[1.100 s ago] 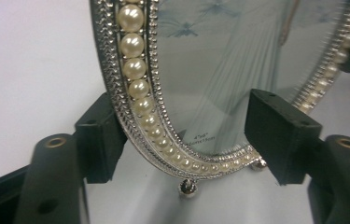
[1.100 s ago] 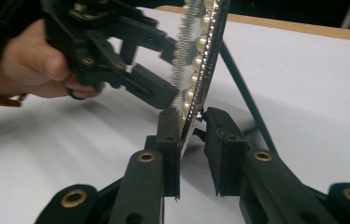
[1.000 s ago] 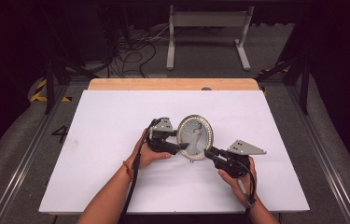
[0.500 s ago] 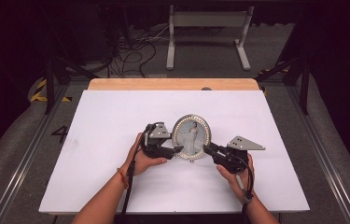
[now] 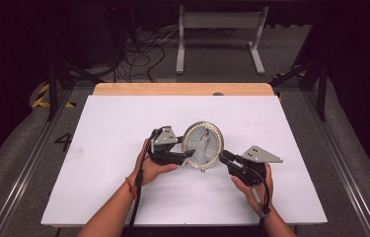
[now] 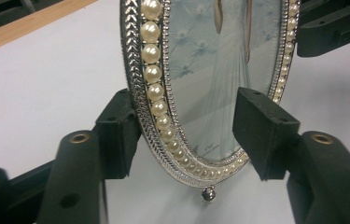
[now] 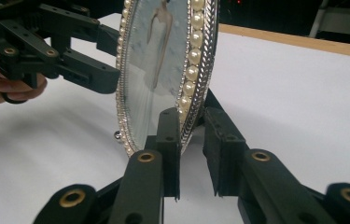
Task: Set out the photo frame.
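Oval pearl-rimmed photo frame (image 5: 203, 145) standing mid-table, its right rim pinched by the right gripper (image 7: 191, 135); the left gripper (image 6: 189, 126), jaws just closing astride the left rim, should seat squarely before lifting.

The worktop (image 5: 123, 128) is a white rectangular surface with a light wooden strip (image 5: 182, 89) exposed along its far edge, where a small dark round object (image 5: 217, 93) sits right of centre. Beyond the far edge, a grey metal stand (image 5: 220, 34) with two legs on flat feet rests on the grey floor (image 5: 355, 148), and a tangle of dark cables (image 5: 140, 54) lies on the floor to its left. Yellow-and-black hazard tape (image 5: 42, 96) marks the floor at far left, a stencilled numeral (image 5: 64, 141) lies on the floor near the left edge of the worktop, and metal rails (image 5: 17, 182) run along the floor on both sides.
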